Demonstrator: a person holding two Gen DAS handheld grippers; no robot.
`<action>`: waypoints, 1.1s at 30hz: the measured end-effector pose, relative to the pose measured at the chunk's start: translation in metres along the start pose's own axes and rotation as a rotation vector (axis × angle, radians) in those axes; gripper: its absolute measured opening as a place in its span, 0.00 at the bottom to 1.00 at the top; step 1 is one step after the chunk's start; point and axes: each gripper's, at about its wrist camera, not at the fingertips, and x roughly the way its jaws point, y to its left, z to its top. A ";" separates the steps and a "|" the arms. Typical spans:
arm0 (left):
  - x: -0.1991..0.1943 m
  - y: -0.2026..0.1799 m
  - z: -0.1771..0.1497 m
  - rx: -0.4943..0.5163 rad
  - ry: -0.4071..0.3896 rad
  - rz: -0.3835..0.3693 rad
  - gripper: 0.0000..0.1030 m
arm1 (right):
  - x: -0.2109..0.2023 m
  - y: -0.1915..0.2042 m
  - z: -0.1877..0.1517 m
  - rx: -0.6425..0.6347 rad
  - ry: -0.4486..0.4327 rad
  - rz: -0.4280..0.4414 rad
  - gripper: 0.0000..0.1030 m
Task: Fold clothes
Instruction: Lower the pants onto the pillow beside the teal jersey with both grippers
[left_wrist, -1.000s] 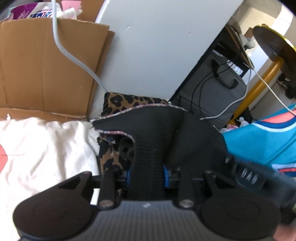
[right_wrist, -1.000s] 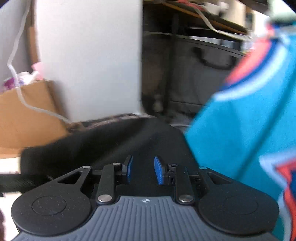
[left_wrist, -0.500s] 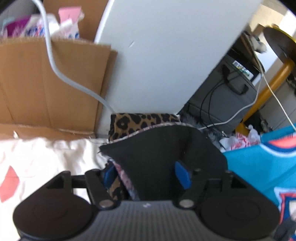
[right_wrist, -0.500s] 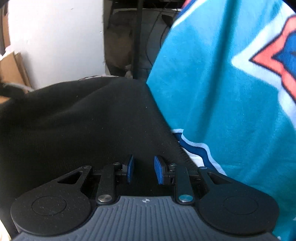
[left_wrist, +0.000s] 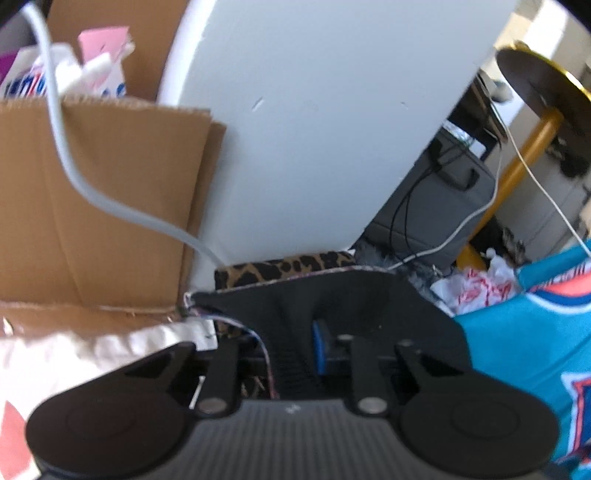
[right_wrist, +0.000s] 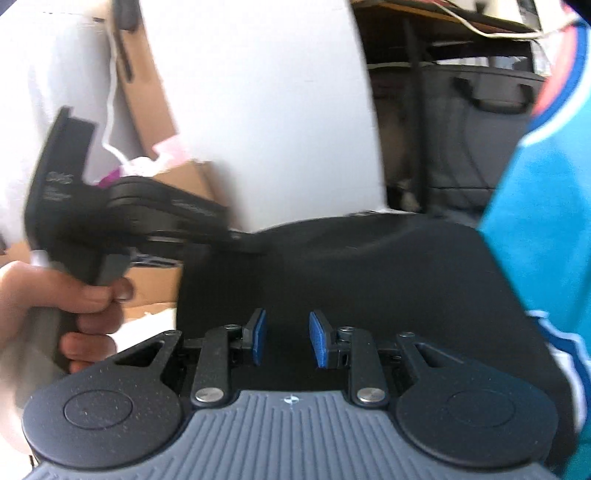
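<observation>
Black knit garment (left_wrist: 332, 306) lies doubled beside the teal jersey (left_wrist: 524, 332), its fold unfinished; left gripper (left_wrist: 295, 347) pinches its ribbed edge; right gripper (right_wrist: 284, 341) hovers parted, empty.

both wrist cameras look close along their tongs, sharing the black garment (left_wrist: 332, 302).

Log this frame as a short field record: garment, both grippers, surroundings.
garment: black garment, folded edge raised, pale trim along it
left gripper: fingers closed on the black garment's ribbed edge
right gripper: blue-padded fingers apart over the black cloth, gripping nothing
beside garment: teal jersey at right, white cloth at left
behind: leopard-print fabric, cardboard, white panel
hand: holds the left gripper's handle
</observation>
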 end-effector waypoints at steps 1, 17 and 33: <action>-0.002 0.000 0.002 0.008 0.000 0.002 0.24 | 0.002 0.005 0.001 -0.004 -0.005 0.019 0.32; -0.057 0.001 -0.013 0.125 -0.065 0.088 0.30 | 0.046 0.006 -0.016 -0.054 0.088 -0.036 0.41; -0.032 -0.042 -0.056 0.300 0.031 0.044 0.20 | -0.027 -0.040 -0.041 -0.032 -0.024 -0.350 0.45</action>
